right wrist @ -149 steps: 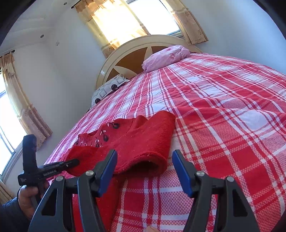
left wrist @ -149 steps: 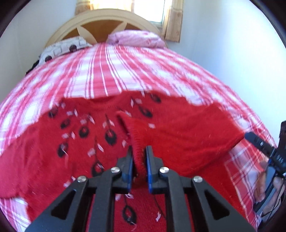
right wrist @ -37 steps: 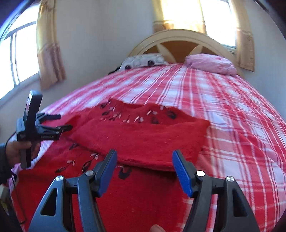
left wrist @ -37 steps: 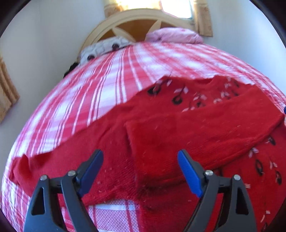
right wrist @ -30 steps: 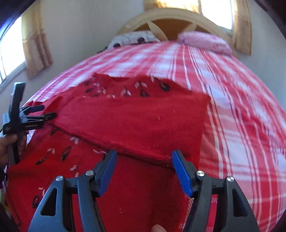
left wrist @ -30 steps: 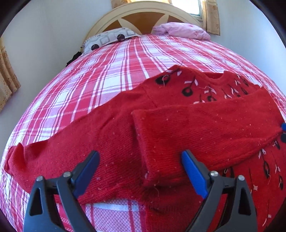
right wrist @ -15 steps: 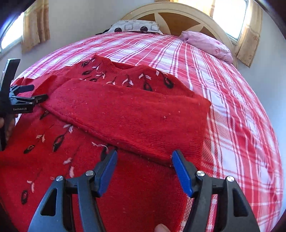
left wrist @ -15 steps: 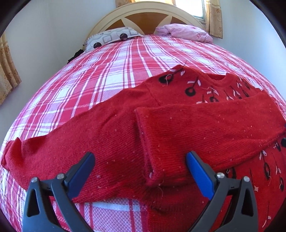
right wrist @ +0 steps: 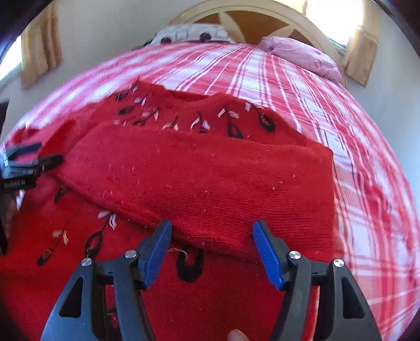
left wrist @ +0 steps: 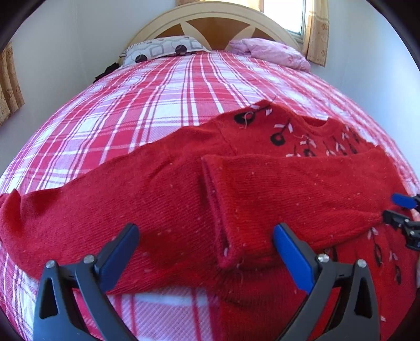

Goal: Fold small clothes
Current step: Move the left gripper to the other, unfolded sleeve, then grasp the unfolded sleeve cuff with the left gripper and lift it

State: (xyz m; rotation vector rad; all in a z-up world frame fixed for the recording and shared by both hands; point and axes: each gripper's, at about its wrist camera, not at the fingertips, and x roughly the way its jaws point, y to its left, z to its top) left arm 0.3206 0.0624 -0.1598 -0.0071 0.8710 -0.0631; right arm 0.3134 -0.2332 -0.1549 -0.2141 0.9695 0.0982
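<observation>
Spread flat on the red-and-white plaid bedspread [left wrist: 162,110], toward its foot end: a red knitted sweater with black-and-white embroidered motifs [left wrist: 288,136], neckline pointing at the cream wooden headboard [left wrist: 210,18]. Folded so far, by the look of it: one sleeve [right wrist: 210,178], laid straight across the chest below the neckline, its cuff [left wrist: 218,209] ending near the middle of the sweater. Not yet folded: the other sleeve [left wrist: 78,209], stretched out full length to the sweater's side, its end close to the edge of the bedspread. Also left, presumably: bringing the body up into a compact stack.

Left gripper [left wrist: 206,251] hovering just above the cuff, blue-padded jaws spread to their widest, nothing between the pads. Right gripper [right wrist: 212,249] poised over the lower edge of the folded sleeve, jaws moderately parted, likewise gripping nothing; a fingertip visible at the bottom of that view.

Plenty of bare plaid between the sweater and the headboard, where only a grey patterned pillow [left wrist: 162,51] and a pink pillow [left wrist: 270,52] lie, well apart from the sweater. Little spare room on the outstretched sleeve's side and along the sweater's hem, both near the mattress edge. Safest direction for the next fold, as a judgement: inward over the chest.
</observation>
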